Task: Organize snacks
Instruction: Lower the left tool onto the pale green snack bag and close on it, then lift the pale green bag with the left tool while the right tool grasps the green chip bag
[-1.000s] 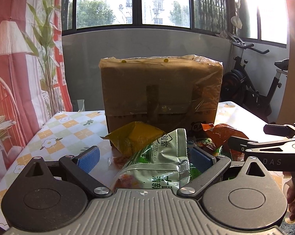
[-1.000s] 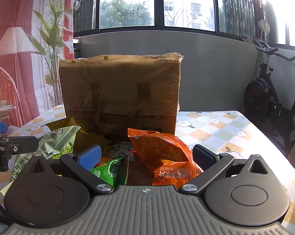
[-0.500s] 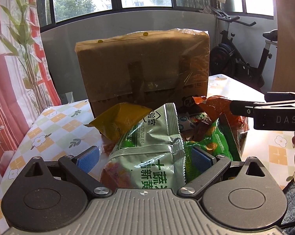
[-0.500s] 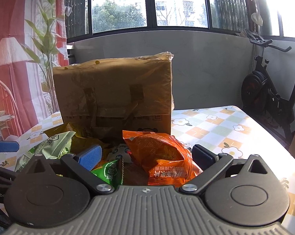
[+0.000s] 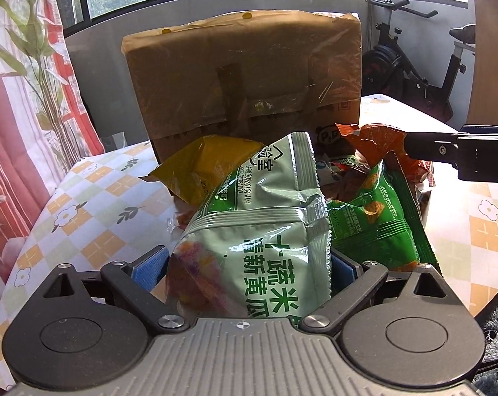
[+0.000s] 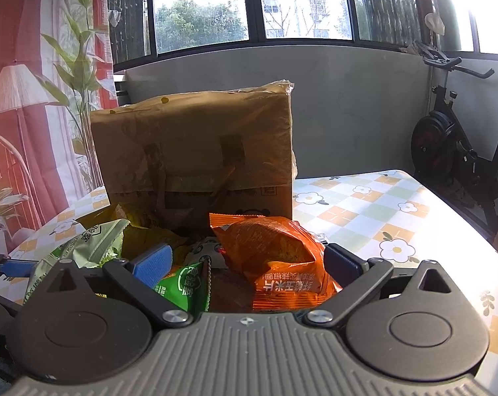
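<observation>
In the left wrist view the left gripper sits at the bottom centre of the frame, its jaws closing around a pale green snack bag that stands between the blue pads; the right pad looks to be against the bag's edge, while a narrow gap still shows at the left pad, so the bag is not yet pinched. Just right of it lies a bright green chip bag, and behind that, toward the middle right, an orange snack bag. A yellow packet lies left of centre behind the pale green one. One dark finger of the right gripper reaches in from the right edge, next to the orange bag. In the right wrist view the right gripper stands with its fingers wide apart — the orange snack bag lies between them without either pad pressing on it (the bright green bag is low beside the left pad). All the bags are heaped on a checked flower-print tablecloth, in front of a tall brown bag wrapped in clear film at the frame's centre. An exercise bike stands at the right edge, a red-and-white curtain at the left.
</observation>
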